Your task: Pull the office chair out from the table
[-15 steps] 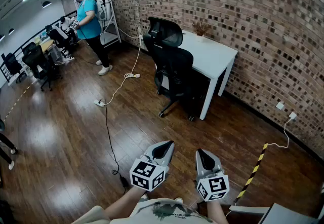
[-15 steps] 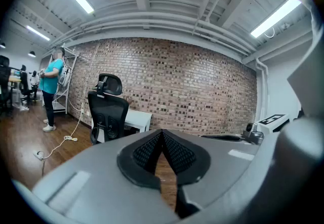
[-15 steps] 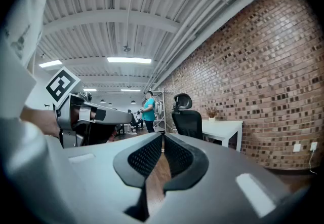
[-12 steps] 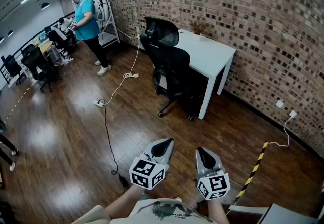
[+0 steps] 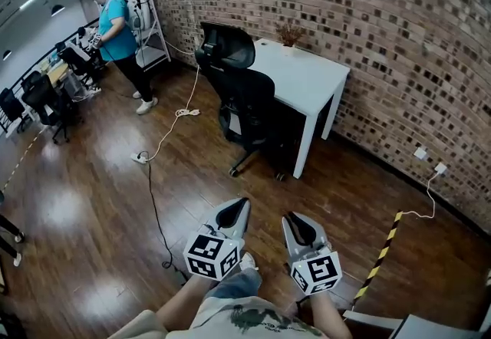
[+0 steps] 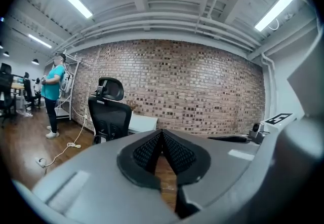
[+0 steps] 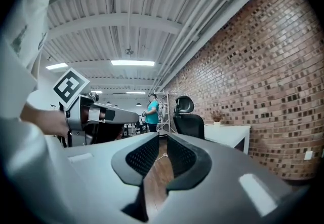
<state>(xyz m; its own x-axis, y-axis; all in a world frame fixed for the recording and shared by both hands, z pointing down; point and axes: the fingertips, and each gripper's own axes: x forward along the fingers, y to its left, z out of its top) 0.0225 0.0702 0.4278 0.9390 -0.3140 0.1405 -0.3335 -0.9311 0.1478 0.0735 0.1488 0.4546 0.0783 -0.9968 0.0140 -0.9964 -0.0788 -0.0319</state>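
Head view first: where does the office chair (image 5: pixel 244 96) stand?

Pushed in at the long side of the white bench (image 5: pixel 307 80), its backrest and headrest turned to the room and its wheeled base on the wooden floor (image 5: pixel 92 192). The bench runs along the brick wall (image 5: pixel 368 23), with a small dried plant (image 5: pixel 290 34) at its far end.

And your claws?

Both are low in that view, side by side over the floor, pointing toward the chair and well apart from it. My left claw (image 5: pixel 234 211) has its jaws together: in the left gripper view the ribbed pads (image 6: pixel 152 149) meet at the tip with nothing between them. My right claw (image 5: pixel 291 221) is just beside it. In the right gripper view its pads (image 7: pixel 143 154) stand a narrow slit apart, and only floor shows through the gap.

So neither one holds anything?

Neither. No part of the chair is touched by either claw.

What else is around?

A white cable (image 5: pixel 165 134) trails over the floor left of the chair, and a black cable (image 5: pixel 153 207) runs on toward me. A person in a teal shirt (image 5: pixel 115 31) stands far left beside a metal shelf (image 5: pixel 146 8). Yellow-and-black tape (image 5: pixel 383 257) lies on the floor to my right.
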